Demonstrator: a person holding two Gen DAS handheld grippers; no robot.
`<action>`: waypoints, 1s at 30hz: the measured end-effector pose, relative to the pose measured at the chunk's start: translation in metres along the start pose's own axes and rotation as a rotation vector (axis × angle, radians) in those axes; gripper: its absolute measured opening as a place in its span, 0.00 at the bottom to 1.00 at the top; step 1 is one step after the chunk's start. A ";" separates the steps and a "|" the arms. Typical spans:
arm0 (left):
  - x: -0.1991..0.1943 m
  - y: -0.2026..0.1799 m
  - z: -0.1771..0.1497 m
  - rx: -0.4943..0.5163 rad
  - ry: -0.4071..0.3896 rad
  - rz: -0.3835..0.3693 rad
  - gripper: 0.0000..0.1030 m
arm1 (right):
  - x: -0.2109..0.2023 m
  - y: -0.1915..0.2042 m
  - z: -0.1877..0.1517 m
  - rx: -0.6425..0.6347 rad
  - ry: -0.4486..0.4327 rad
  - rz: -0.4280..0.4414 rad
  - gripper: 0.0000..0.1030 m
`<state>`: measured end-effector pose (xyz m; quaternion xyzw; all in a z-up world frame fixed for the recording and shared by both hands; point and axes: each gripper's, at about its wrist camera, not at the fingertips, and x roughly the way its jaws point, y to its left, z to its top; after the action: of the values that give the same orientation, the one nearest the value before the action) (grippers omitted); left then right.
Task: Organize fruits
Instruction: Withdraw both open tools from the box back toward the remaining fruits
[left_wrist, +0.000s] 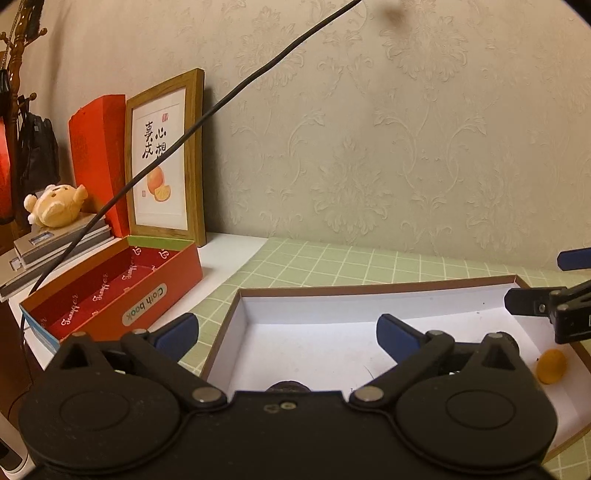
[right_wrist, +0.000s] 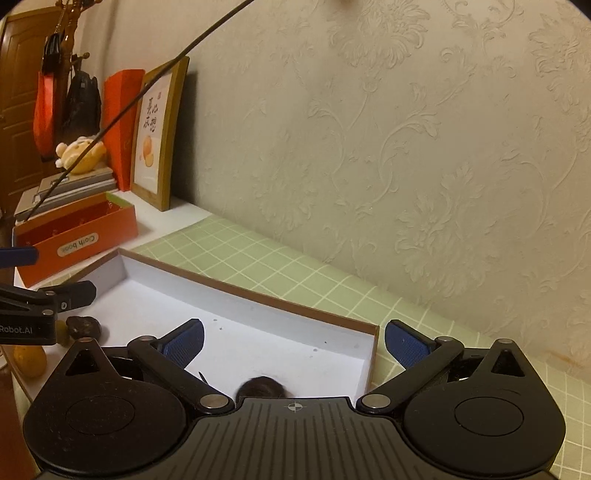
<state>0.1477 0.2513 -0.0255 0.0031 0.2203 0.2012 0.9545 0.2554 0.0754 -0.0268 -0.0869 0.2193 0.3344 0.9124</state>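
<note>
Left tool (left_wrist: 288, 332) and right tool (right_wrist: 294, 345) both gaping wide, gripping nothing, hanging over white tray (right_wrist: 236, 332). Small orange fruit (left_wrist: 551, 366) lying inside tray beside dark fruit (right_wrist: 83, 326). Probably light, soft-skinned, prone to rolling; pinching gently across middle looking safest.

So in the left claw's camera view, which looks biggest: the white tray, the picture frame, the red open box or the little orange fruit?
1. White tray, largest, though it is nearest the camera.
2 and 3. Red open box and picture frame: too similar to rank.
4. Orange fruit, smallest.
</note>
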 end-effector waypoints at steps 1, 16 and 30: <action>-0.001 0.000 0.000 0.003 -0.002 0.001 0.94 | 0.000 0.000 0.001 0.001 0.003 0.005 1.00; -0.043 -0.005 0.003 -0.021 -0.032 0.001 0.92 | -0.040 0.004 0.007 -0.024 -0.056 0.003 1.00; -0.143 -0.062 0.007 0.029 -0.106 -0.122 0.91 | -0.147 0.005 -0.035 -0.042 -0.069 -0.076 1.00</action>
<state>0.0569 0.1403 0.0346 0.0141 0.1721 0.1392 0.9751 0.1398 -0.0159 0.0092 -0.1030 0.1771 0.3067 0.9295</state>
